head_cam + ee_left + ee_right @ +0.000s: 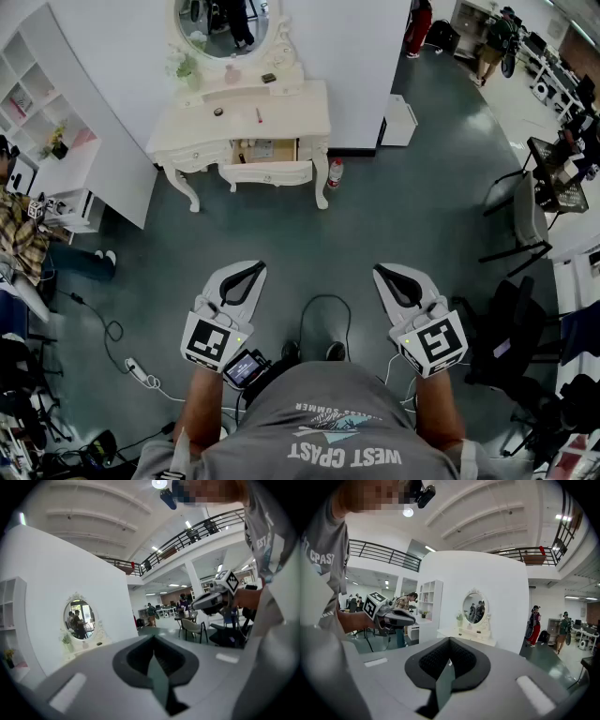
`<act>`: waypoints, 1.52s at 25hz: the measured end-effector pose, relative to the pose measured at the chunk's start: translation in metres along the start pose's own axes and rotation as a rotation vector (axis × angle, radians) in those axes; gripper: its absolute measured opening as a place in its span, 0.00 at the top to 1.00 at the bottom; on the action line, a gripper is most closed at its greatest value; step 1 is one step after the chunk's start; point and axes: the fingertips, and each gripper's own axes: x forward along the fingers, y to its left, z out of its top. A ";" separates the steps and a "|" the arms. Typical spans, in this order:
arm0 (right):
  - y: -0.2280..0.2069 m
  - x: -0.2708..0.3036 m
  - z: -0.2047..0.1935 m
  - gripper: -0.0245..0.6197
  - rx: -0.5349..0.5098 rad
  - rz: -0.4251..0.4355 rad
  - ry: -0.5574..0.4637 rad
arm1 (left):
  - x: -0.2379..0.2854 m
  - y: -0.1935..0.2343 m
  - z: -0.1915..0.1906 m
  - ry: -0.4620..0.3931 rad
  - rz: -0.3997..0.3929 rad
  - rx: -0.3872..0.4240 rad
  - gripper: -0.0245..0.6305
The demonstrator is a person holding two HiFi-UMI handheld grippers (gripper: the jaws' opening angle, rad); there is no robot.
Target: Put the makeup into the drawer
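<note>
The cream carved dressing table (pixel 302 118) stands well ahead, its white drawer (pixel 267 174) open at the front edge. The grey left gripper (pixel 253 269) and right gripper (pixel 382 272) are closed and empty. A slim pink makeup stick (pixel 259 114) lies mid-top, front-to-back, seemingly nearer the left.

Left claw (pixel 254 267) and right claw (pixel 380 270) side by side, forward, jaws together, empty.
</note>
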 end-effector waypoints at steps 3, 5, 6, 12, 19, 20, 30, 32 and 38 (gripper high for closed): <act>-0.003 -0.004 -0.006 0.96 -0.002 0.008 -0.003 | 0.003 -0.008 0.000 0.005 0.006 -0.018 0.96; -0.007 -0.006 -0.010 0.96 -0.001 0.012 -0.002 | 0.007 -0.013 0.001 0.008 0.010 -0.027 0.96; -0.010 -0.008 -0.011 0.96 0.001 0.014 -0.001 | 0.010 -0.015 0.003 0.010 0.012 -0.033 0.96; -0.024 -0.011 -0.021 0.96 0.002 0.041 -0.012 | 0.022 -0.025 0.007 0.021 0.031 -0.016 0.96; -0.042 -0.012 -0.024 0.96 0.006 0.062 -0.033 | 0.034 -0.035 0.014 0.037 0.056 -0.027 0.96; -0.045 -0.011 -0.024 0.96 0.010 0.066 -0.038 | 0.036 -0.036 0.016 0.035 0.061 -0.024 0.96; -0.055 0.022 -0.027 0.96 0.089 0.087 -0.057 | 0.036 -0.015 -0.002 0.080 0.095 -0.048 0.96; -0.055 0.037 -0.026 0.96 0.092 0.082 -0.048 | 0.042 -0.002 -0.010 0.081 0.087 -0.056 0.96; -0.062 0.092 -0.018 0.96 0.099 0.028 -0.016 | 0.067 0.054 -0.023 0.051 0.033 -0.061 0.96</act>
